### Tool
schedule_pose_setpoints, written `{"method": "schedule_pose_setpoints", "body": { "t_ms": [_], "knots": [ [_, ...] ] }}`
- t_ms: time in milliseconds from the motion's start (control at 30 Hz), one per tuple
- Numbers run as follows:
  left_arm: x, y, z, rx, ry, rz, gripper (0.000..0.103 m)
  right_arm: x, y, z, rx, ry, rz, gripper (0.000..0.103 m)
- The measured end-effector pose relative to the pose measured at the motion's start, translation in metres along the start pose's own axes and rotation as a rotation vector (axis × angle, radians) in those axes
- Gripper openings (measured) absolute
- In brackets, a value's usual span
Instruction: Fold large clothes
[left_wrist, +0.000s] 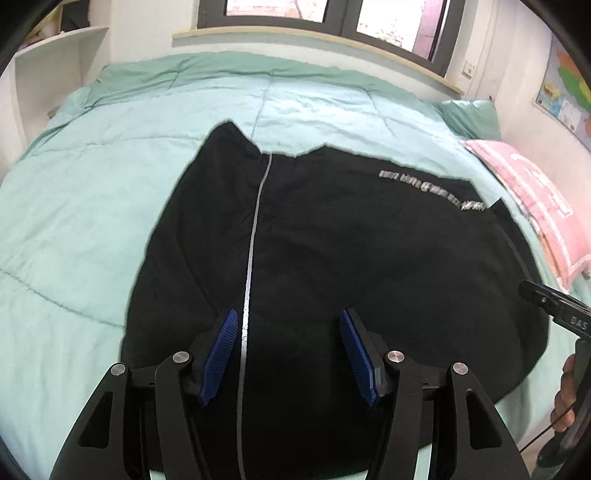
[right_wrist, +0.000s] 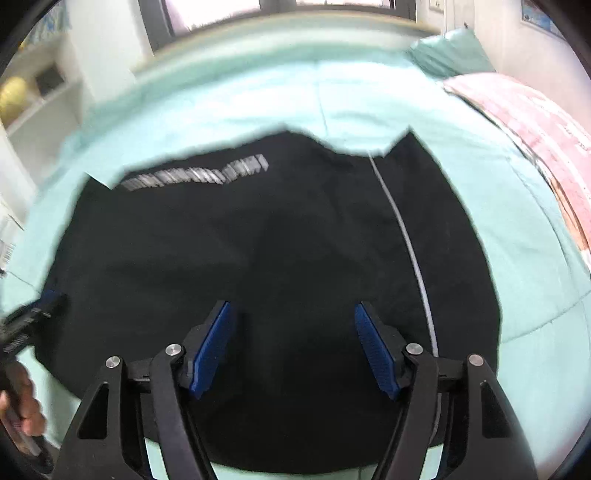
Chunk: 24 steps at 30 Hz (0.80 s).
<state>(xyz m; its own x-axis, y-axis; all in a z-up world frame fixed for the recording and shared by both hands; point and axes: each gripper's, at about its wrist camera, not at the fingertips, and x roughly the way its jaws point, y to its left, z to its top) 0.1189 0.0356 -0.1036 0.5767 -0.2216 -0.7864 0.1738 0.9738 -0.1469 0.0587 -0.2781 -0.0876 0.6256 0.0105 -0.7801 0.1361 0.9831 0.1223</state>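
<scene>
A large black garment lies spread on the mint green duvet. It has a thin pale stripe running along it and a band of silver lettering. My left gripper hovers open above its near part, next to the stripe, nothing between the blue pads. In the right wrist view the same garment fills the middle, and my right gripper stands open over it, pads apart and empty. A hand on the other tool's handle shows at the right edge.
A pink pillow and a green pillow lie at the bed's far right. A wooden ledge and windows run behind the bed. White shelves stand at the left. Bare duvet surrounds the garment.
</scene>
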Motion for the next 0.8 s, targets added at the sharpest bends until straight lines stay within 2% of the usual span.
{"method": "schedule_pose_setpoints", "body": {
  "t_ms": [100,233,400,533,600,700,800],
  "knots": [
    [-0.031,-0.012,0.007,0.040,-0.052,0.051,0.060,-0.038,0.012,0.014,-0.018,-0.075,-0.031,0.077],
    [-0.084,-0.032,0.010,0.119,-0.144,0.072,0.060,-0.085,0.023,0.021,-0.037,-0.171,-0.028,0.084],
    [-0.147,-0.053,0.017,0.170,-0.254,0.086,0.060,-0.129,0.034,0.025,-0.029,-0.223,-0.006,0.084],
    [-0.184,-0.057,0.021,0.134,-0.284,0.131,0.060,-0.162,0.047,0.024,-0.026,-0.281,-0.012,0.084],
    [-0.196,-0.056,0.019,0.102,-0.308,0.130,0.060,-0.175,0.053,0.020,-0.022,-0.309,-0.016,0.090],
    [-0.210,-0.059,0.010,0.091,-0.384,0.202,0.060,-0.196,0.062,0.015,-0.032,-0.335,-0.039,0.094],
    [-0.215,-0.064,0.003,0.116,-0.415,0.273,0.061,-0.205,0.068,0.011,-0.046,-0.346,-0.045,0.094]
  ]
}}
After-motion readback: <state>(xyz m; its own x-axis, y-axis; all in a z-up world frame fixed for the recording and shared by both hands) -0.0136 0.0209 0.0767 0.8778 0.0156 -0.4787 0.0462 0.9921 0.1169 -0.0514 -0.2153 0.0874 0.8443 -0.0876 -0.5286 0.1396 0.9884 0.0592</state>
